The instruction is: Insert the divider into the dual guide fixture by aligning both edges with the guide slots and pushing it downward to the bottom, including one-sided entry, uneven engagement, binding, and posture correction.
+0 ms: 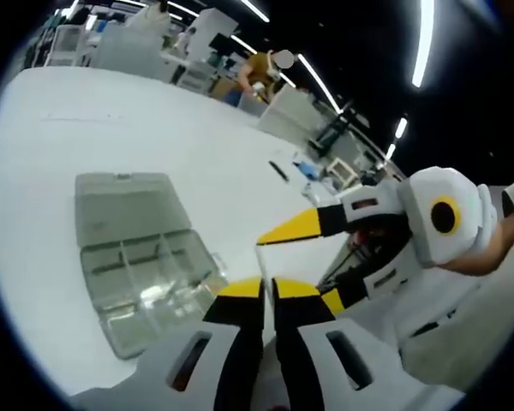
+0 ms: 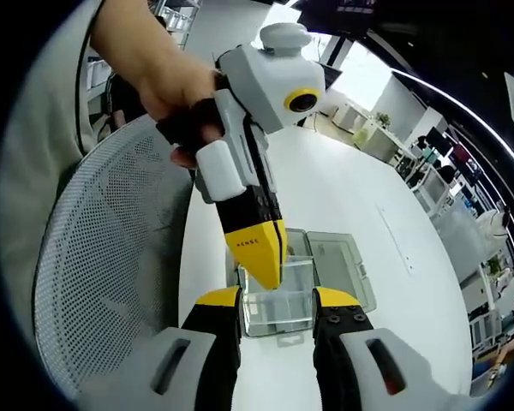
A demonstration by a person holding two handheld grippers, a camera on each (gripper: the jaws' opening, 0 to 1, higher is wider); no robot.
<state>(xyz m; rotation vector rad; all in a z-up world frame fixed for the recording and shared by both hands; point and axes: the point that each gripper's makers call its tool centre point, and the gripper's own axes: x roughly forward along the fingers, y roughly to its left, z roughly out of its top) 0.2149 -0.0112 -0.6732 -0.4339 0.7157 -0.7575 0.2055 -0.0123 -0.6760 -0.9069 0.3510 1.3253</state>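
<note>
A: The clear plastic organiser box (image 1: 141, 257) lies open on the white tabletop (image 1: 111, 128), lid flat behind the compartment tray, and both claws hover above it, nearer the person than the box.

B: And the divider (image 2: 278, 310)? In the right gripper view a thin, see-through sheet stands upright between the two claws, right over the box.

A: That's it. The left claw (image 2: 265, 257) comes down from above with its yellow tips pinched together on the sheet's top edge. In its own view its jaws sit nearly closed around something very thin.

B: The right claw (image 2: 277, 301)?

A: Jaws set apart, with the sheet standing in the gap. Whether its pads actually press the sheet's side edges, the pictures don't settle.

B: How would that piece handle?

A: Judging by its look: very light, thin, fairly stiff but able to flex and pop sideways if pushed crooked. Smooth plastic, so slippery under hard tips. Best held at the top edge near the middle, leaving both side edges free for the slots.

B: So insertion isn't started?

A: It seems not; the sheet appears well above the tray, apart from any slot.
</note>
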